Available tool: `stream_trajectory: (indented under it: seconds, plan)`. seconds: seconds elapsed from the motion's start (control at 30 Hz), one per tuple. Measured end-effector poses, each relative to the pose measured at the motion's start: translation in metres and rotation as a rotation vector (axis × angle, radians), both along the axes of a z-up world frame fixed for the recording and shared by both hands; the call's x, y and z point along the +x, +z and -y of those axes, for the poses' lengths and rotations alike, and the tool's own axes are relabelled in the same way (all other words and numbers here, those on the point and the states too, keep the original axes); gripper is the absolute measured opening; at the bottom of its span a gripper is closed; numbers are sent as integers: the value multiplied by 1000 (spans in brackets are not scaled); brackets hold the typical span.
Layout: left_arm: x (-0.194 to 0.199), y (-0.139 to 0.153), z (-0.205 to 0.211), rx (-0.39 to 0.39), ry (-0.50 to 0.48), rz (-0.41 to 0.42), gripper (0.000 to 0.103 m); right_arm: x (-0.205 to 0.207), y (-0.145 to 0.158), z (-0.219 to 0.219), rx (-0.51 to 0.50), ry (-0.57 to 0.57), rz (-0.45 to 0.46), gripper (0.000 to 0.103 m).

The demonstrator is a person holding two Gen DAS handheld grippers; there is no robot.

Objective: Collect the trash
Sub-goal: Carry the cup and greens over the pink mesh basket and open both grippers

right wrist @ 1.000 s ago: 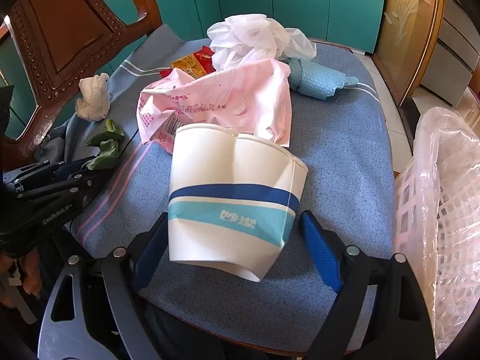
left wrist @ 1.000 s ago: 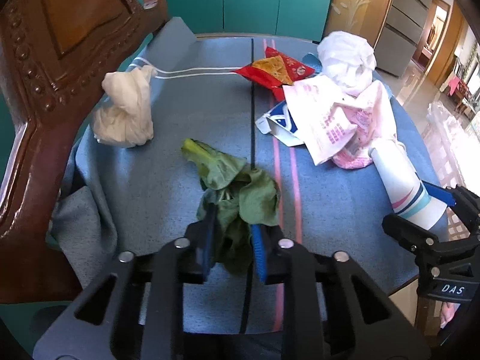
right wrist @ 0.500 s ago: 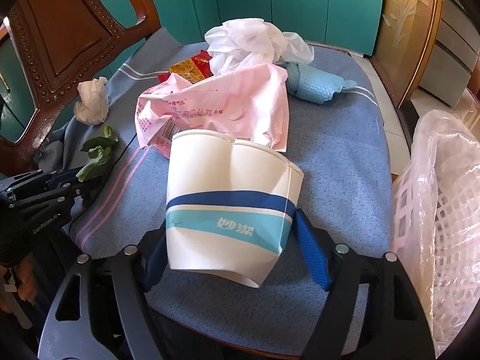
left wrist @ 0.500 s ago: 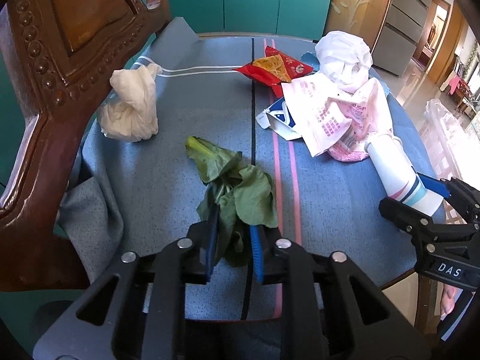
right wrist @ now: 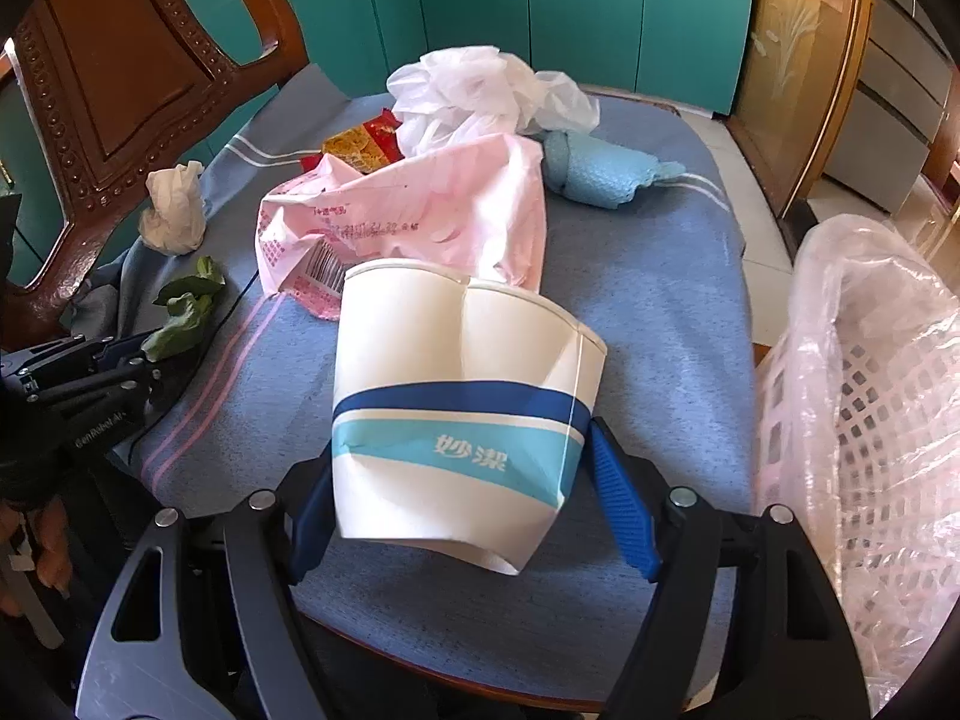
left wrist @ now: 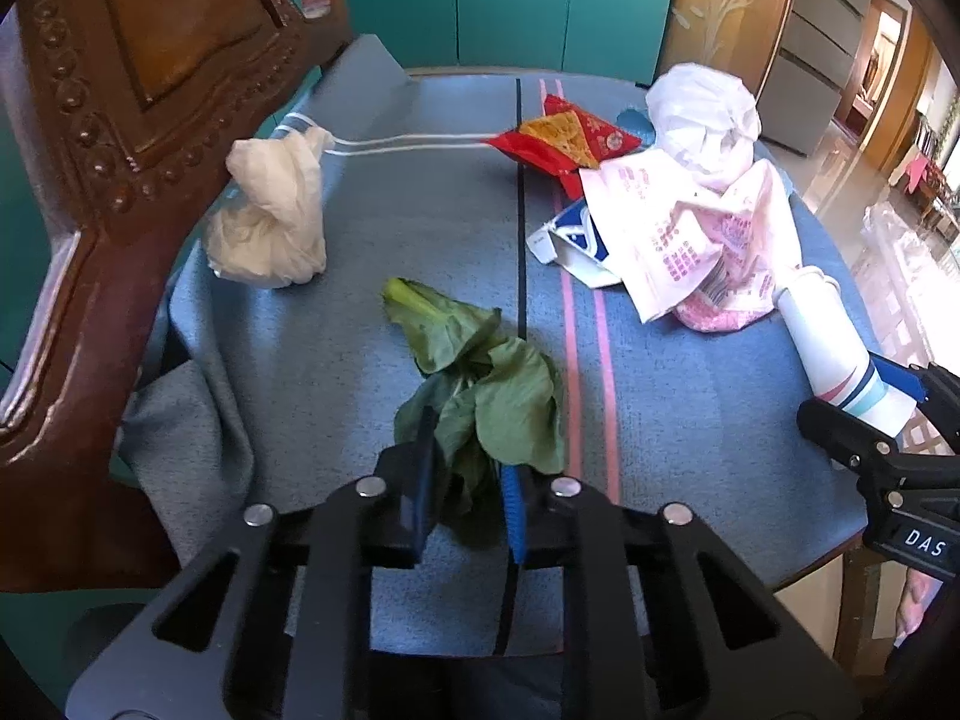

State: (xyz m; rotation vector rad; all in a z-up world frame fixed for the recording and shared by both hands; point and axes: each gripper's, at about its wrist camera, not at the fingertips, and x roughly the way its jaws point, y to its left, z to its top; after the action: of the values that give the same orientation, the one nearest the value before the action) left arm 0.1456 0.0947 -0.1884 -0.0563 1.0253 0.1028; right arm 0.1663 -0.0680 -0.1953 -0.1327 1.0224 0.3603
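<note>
The left gripper (left wrist: 465, 468) has its jaws drawn in narrow around the lower end of a bunch of wilted green leaves (left wrist: 480, 384); they have just been closing, with the leaves between them, and the pads press the greens from both sides. The stem end of the leaves points away across the blue tablecloth (left wrist: 372, 210).

The right gripper (right wrist: 468, 480) stands with its jaws wide, clamped on a white paper cup (right wrist: 462, 396) with a dark blue and a turquoise band. The blue pads (right wrist: 618, 498) bear on the cup's two sides near its base, and the cup's wall is dented inward. The cup's open mouth faces away from the camera, tilted up off the cloth.

Just beyond the cup lies a crumpled pink plastic bag (right wrist: 420, 216) with printed lettering. A small blue and white carton (left wrist: 570, 240) pokes out from under it. Behind the bag sit a red snack wrapper (left wrist: 564, 141), a bunched white plastic bag (right wrist: 480, 90) and a rolled light blue cloth (right wrist: 600, 174). A knotted cream bag (left wrist: 270, 222) rests near the table's left edge, beside a carved wooden chair (left wrist: 120, 120). To the right of the table stands a pink lattice basket (right wrist: 870, 420) lined with clear plastic. Teal cabinets (right wrist: 540, 0) fill the background.
</note>
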Motion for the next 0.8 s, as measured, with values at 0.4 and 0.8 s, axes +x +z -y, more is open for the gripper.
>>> stream_trajectory:
  seconds: [0.4, 0.8]
  plan:
    - [-18, 42, 4, 18, 6, 115, 19, -6, 24, 8, -14, -15, 99, 74]
    - [-25, 64, -10, -73, 31, 176, 19, -12, 46, 17, 17, -13, 188, 74]
